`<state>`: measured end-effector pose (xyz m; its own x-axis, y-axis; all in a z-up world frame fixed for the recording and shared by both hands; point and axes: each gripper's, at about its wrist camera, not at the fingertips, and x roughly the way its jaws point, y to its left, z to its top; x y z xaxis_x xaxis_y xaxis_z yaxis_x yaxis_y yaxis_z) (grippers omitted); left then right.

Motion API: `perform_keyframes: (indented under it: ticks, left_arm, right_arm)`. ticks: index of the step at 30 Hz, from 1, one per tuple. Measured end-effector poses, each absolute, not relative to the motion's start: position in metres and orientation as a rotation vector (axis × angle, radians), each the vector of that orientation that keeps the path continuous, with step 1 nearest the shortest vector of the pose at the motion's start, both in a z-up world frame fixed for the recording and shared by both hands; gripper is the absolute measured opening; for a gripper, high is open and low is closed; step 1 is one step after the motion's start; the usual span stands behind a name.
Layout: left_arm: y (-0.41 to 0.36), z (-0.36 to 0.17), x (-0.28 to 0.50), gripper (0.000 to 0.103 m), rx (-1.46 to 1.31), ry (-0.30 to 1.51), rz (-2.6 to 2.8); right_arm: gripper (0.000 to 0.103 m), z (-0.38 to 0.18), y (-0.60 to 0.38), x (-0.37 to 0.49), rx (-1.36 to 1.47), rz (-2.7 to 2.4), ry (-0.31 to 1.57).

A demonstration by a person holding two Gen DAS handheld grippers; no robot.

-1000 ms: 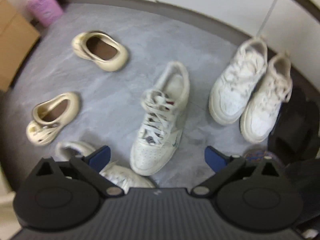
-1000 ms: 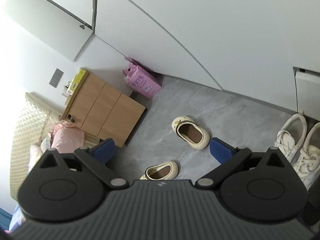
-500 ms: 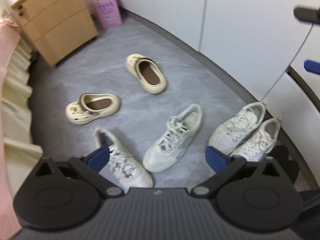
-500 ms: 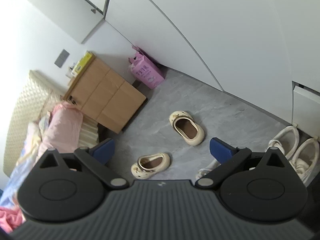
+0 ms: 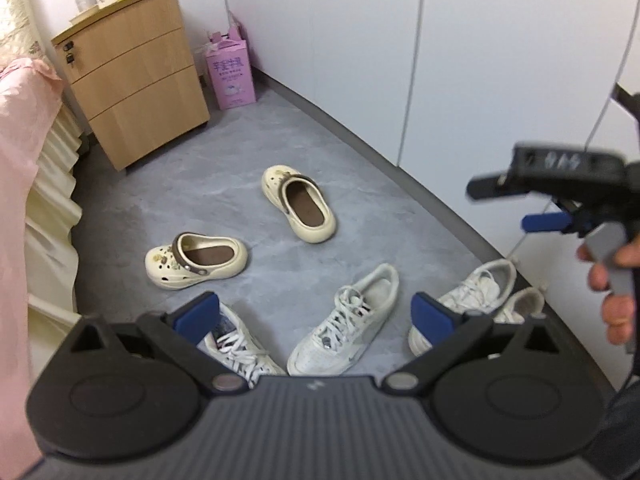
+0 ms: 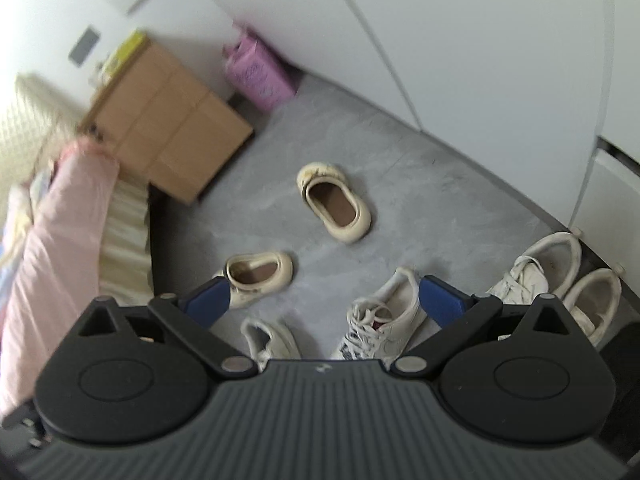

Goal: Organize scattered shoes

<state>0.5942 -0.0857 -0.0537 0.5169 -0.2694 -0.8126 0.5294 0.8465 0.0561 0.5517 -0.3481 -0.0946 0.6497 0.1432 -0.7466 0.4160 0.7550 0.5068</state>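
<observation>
Shoes lie scattered on the grey floor. Two cream clogs are apart: one (image 5: 298, 202) (image 6: 334, 206) near the middle, the other (image 5: 196, 260) (image 6: 258, 276) to its left. A white sneaker (image 5: 344, 320) (image 6: 384, 316) lies at an angle below them, and another (image 5: 234, 344) (image 6: 270, 340) sits partly behind the gripper body. A pair of white sneakers (image 5: 480, 300) (image 6: 556, 280) stands side by side at the right, by the cabinet. My left gripper (image 5: 316, 312) is open, high above the floor, holding nothing. My right gripper (image 6: 324, 296) is open and likewise raised; it also appears at the right edge of the left wrist view, held by a hand (image 5: 616, 280).
A wooden drawer cabinet (image 5: 132, 88) (image 6: 164, 120) and a pink box (image 5: 232, 76) (image 6: 260, 72) stand at the back. A bed with pink bedding (image 5: 20, 200) (image 6: 52, 240) runs along the left. White cabinet doors (image 5: 400, 40) line the right side. A dark object (image 6: 620, 348) lies beside the sneaker pair.
Both grippers have risen and tilted, so more of the room shows. The left view pulled back from the sneakers. No shoe has moved.
</observation>
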Motion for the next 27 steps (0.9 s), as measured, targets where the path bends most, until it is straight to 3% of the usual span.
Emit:
perform_keyframes:
  ticks: [3, 6, 9, 16, 18, 22, 27]
  left_arm:
    - [-0.071, -0.051, 0.607, 0.103, 0.231, 0.932, -0.449]
    - [-0.055, -0.057, 0.622, 0.103, 0.194, 0.955, -0.404]
    - [-0.048, -0.068, 0.632, 0.103, 0.249, 0.958, -0.362]
    - [-0.036, -0.086, 0.653, 0.103, 0.301, 0.975, -0.332]
    - [-0.038, -0.092, 0.656, 0.103, 0.326, 0.978, -0.334]
    - [-0.039, -0.105, 0.665, 0.103, 0.383, 0.976, -0.32]
    - [-0.038, -0.116, 0.683, 0.103, 0.398, 0.977, -0.28]
  right_arm:
    - [0.103, -0.116, -0.335, 0.585, 0.532, -0.091, 0.945]
    - [0.095, -0.145, -0.331, 0.607, 0.397, -0.054, 0.994]
    - [0.072, -0.206, -0.336, 0.634, 0.314, -0.081, 1.074]
    - [0.054, -0.331, -0.336, 0.668, 0.29, -0.09, 1.184]
    - [0.044, -0.353, -0.336, 0.673, 0.279, -0.113, 1.169]
    - [0.042, -0.382, -0.344, 0.68, 0.291, -0.154, 1.104]
    - [0.027, -0.413, -0.341, 0.676, 0.251, -0.087, 1.044]
